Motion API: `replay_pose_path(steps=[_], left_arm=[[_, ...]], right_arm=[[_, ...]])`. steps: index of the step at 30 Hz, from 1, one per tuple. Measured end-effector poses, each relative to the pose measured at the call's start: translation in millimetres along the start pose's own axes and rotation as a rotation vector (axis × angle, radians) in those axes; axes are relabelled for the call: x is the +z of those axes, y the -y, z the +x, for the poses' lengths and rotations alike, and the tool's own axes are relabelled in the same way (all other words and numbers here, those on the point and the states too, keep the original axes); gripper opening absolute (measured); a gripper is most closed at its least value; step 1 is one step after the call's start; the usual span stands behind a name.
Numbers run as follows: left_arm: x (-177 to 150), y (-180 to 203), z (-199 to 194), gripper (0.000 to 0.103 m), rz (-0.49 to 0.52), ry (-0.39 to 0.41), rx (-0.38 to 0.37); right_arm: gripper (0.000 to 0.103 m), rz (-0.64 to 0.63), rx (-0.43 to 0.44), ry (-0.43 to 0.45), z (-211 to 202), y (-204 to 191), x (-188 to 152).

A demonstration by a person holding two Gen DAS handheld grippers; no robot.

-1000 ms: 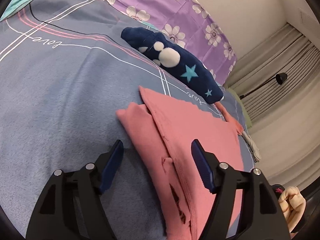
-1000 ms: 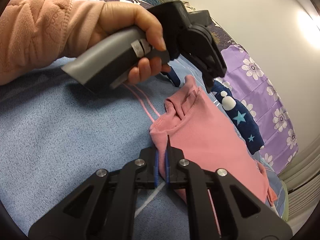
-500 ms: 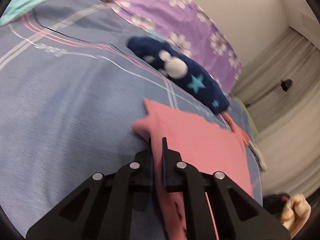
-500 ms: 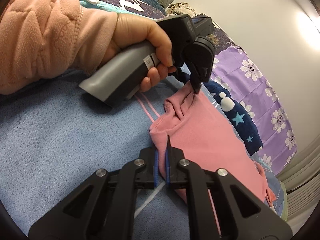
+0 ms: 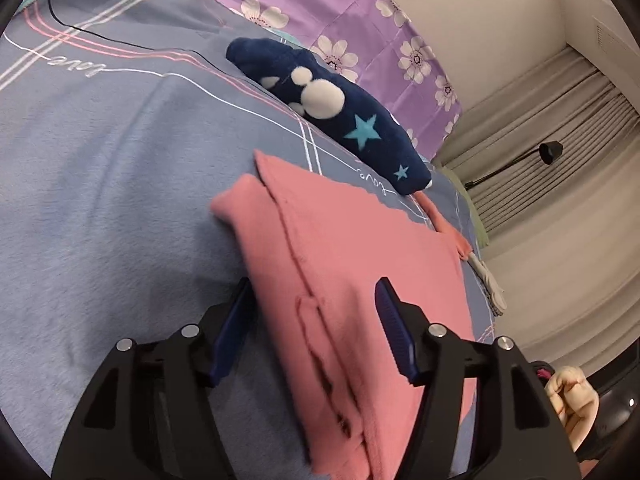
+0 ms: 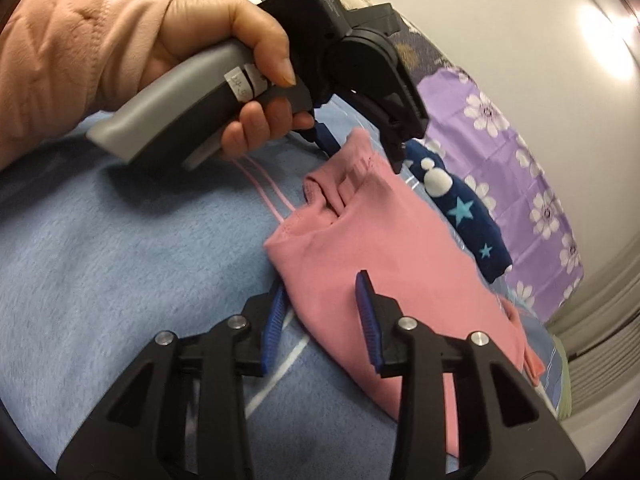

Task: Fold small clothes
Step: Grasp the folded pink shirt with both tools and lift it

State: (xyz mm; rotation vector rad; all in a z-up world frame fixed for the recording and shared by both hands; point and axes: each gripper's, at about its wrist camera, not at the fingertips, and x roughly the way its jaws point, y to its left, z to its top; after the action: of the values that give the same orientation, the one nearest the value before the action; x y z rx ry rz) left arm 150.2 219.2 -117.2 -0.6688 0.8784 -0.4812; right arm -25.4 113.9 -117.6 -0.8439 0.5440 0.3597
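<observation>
So the pink garment (image 5: pixel 360 264) is lying flat on the bed (image 5: pixel 100 200), folded lengthwise into a long strip, with the navy star-print piece (image 5: pixel 344 120) just beyond it on the far side, up against the purple flowered bedding (image 5: pixel 360 20). Both grippers are at the near end of the pink strip, and both have just been opening up. The left gripper (image 5: pixel 316 328) has its jaws spread wide with the folded edge sitting between them, but the pads aren't pressing on the cloth. Same deal with the right gripper (image 6: pixel 320 320): jaws parted, corner of the garment between them, nothing pinched. In the right wrist view you can see the person's hand (image 6: pixel 224 64) on the left tool's handle, its tip hovering at the bunched-up waistband corner on the far left. My guess is they've let go so the fold can settle flat on the bed, and the next bit is probably regripping that near end to fold it over toward the far end. Fleece looks floppy, so the layers could slide apart.
</observation>
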Motion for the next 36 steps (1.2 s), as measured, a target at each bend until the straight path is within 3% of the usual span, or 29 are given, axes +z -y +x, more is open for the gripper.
replay_pose_path(steps=[2, 4, 5, 6, 7, 9, 10, 16, 28, 36], left_arm=[[6.3, 0.0, 7.8, 0.061, -0.026, -0.002, -0.013], [13.0, 1.2, 18.6, 0.041, -0.038, -0.008, 0.001], [15.3, 1.0, 24.3, 0.035, -0.038, -0.013, 0.02], [16.8, 0.4, 27.6, 0.022, -0.037, -0.013, 0.036], [18.8, -1.5, 31.4, 0.015, -0.042, -0.009, 0.048], [21.3, -7.0, 33.2, 0.012, -0.078, -0.005, 0.029], [22.0, -7.5, 33.2, 0.012, -0.088, -0.004, 0.028], [27.6, 12.9, 26.7, 0.01, -0.043, 0.011, 0.076], [50.7, 89.6, 35.1, 0.01, 0.103, 0.003, 0.13], [54.1, 140.0, 51.9, 0.01, 0.145, 0.013, 0.13]], right_arm=[[0.033, 0.018, -0.01, -0.015, 8.9, 2.0, 4.8], [0.032, 0.035, -0.017, -0.024, 15.9, 5.7, 8.4], [0.027, 0.043, -0.016, -0.028, 19.5, 7.3, 10.1], [0.022, 0.045, -0.011, -0.032, 22.2, 8.4, 10.3], [0.014, 0.046, -0.007, -0.039, 24.9, 9.1, 10.1], [0.011, 0.054, 0.002, -0.04, 26.0, 11.7, 9.4], [0.006, 0.066, 0.006, -0.036, 25.1, 14.8, 8.9], [0.005, 0.192, 0.039, 0.017, 8.9, 46.1, 6.2], [0.005, 0.329, -0.029, 0.096, -27.5, 103.9, -9.9], [0.004, 0.434, -0.035, 0.164, -47.5, 149.3, -37.8]])
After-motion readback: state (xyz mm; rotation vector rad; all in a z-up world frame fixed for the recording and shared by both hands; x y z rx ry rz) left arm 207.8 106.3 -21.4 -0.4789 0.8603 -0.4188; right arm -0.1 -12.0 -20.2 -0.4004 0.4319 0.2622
